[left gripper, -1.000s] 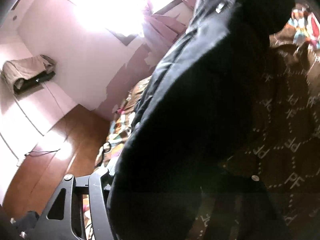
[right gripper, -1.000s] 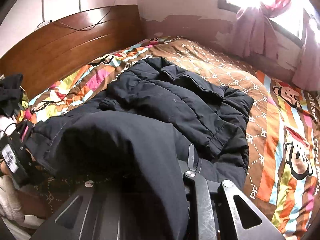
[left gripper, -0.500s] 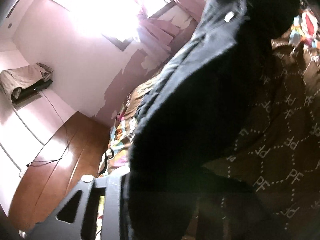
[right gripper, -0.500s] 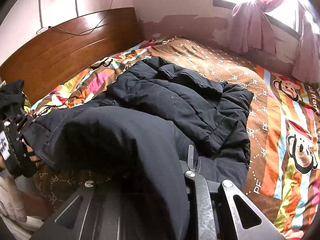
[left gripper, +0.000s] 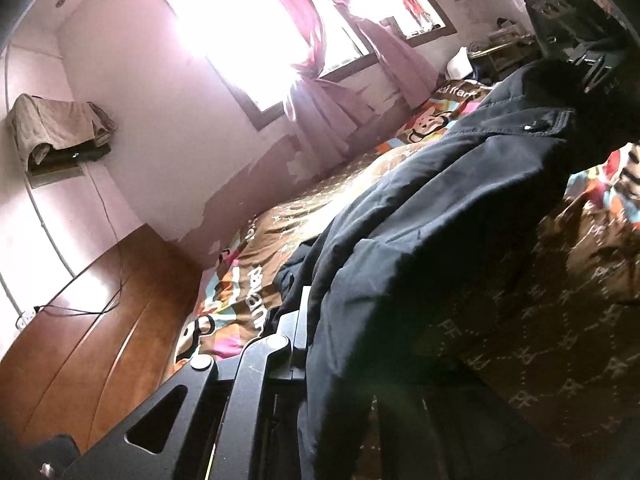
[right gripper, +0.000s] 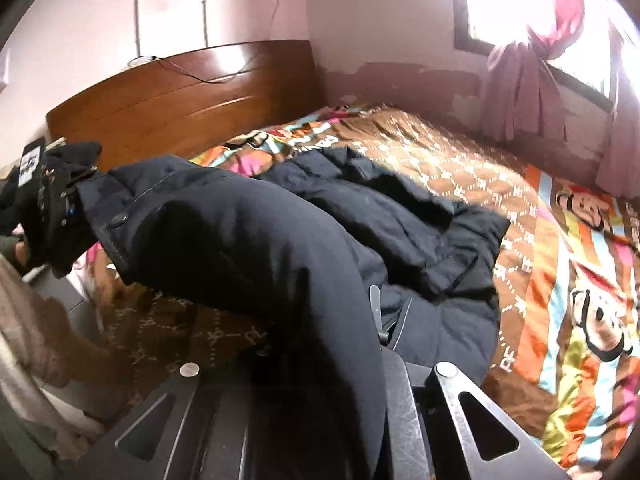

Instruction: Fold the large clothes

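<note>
Item: dark navy padded jacket (right gripper: 360, 216), large, lying across a bed (right gripper: 472, 148) with brown-patterned and striped cartoon-monkey cover; far half flat on the cover, near hem edge lifted clear of it and stretched between two grippers. Left gripper (left gripper: 308, 320): jaws closing, jacket fabric between them at one end of the raised edge; also visible from the right wrist view as a dark block (right gripper: 60, 208) at the far left of the lifted hem. Right gripper (right gripper: 374, 320): clenched on the jacket at the other end of that edge, fabric draped over the left finger and hiding the pads. Step in hand, as judged: carrying the near edge up and over toward the far side to lay the first fold. Handling notes: keep both ends of the edge at equal height and equally taut, so the fold line runs straight across the body; carry far enough that the raised hem meets the collar side squarely rather than short; lower both ends together, laying rather than dropping. Padded fill likely springy and slippery, so a shallow pinch may slide out; deep bite on the seam advisable. Surroundings: wooden headboard (right gripper: 180, 92), pink curtain (right gripper: 528, 80) at a bright window, cloth-draped shelf (left gripper: 60, 128) on the wall.
</note>
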The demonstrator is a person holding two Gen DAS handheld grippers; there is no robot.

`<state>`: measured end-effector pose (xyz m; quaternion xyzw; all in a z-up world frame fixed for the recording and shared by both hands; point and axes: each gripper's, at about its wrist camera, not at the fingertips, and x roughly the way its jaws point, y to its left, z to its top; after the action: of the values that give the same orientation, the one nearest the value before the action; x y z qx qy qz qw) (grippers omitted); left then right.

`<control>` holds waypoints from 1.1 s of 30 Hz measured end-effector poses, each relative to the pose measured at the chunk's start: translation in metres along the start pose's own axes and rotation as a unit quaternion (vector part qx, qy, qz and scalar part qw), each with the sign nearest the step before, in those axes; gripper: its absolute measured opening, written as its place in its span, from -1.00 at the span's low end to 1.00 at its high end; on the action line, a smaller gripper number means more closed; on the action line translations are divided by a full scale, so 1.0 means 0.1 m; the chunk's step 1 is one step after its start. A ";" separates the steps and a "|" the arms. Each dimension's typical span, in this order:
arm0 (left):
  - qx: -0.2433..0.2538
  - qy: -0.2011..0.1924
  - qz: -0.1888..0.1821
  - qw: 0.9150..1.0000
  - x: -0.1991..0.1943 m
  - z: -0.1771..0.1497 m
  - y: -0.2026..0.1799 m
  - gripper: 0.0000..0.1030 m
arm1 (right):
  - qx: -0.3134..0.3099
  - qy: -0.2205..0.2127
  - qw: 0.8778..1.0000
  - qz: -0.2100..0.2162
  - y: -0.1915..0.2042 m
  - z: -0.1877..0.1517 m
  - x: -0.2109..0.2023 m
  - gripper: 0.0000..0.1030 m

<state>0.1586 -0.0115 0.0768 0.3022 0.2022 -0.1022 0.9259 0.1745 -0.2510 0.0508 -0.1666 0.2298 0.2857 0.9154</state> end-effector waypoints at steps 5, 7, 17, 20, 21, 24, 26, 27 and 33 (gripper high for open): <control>-0.032 0.023 -0.027 0.999 0.01 0.22 0.09 -0.84 | -0.010 0.009 1.000 -0.007 0.01 0.22 -0.16 -0.79; -0.042 0.030 -0.030 0.998 0.07 0.29 0.11 -0.84 | -0.013 0.011 1.000 -0.018 -0.02 0.29 -0.14 -0.79; -0.076 0.062 -0.027 0.995 0.59 0.68 0.28 -0.84 | 0.006 0.032 0.998 -0.051 -0.32 0.52 0.17 -0.79; -0.081 0.073 -0.026 0.994 0.78 0.77 0.34 -0.84 | 0.016 0.034 0.998 -0.054 -0.48 0.66 0.27 -0.79; -0.085 0.076 -0.026 0.993 0.86 0.81 0.37 -0.84 | 0.017 0.037 0.998 -0.057 -0.54 0.72 0.32 -0.79; -0.090 0.085 -0.024 0.992 1.13 0.94 0.49 -0.84 | 0.020 0.043 0.997 -0.061 -0.66 0.88 0.43 -0.79; -0.096 0.094 -0.025 0.991 1.36 1.02 0.57 -0.84 | 0.024 0.049 0.997 -0.061 -0.78 1.02 0.54 -0.79; -0.098 0.098 -0.026 0.990 1.43 1.01 0.58 -0.84 | 0.027 0.052 0.997 -0.059 -0.84 1.07 0.59 -0.78; -0.097 0.110 -0.025 0.989 2.00 1.04 0.63 -0.84 | 0.038 0.077 0.995 -0.051 -1.26 1.34 1.03 -0.76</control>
<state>0.3904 -0.0374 0.0983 0.2156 0.3190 -0.0718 0.9201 0.3692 -0.2451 0.1321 -0.1646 0.3011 0.2160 0.9141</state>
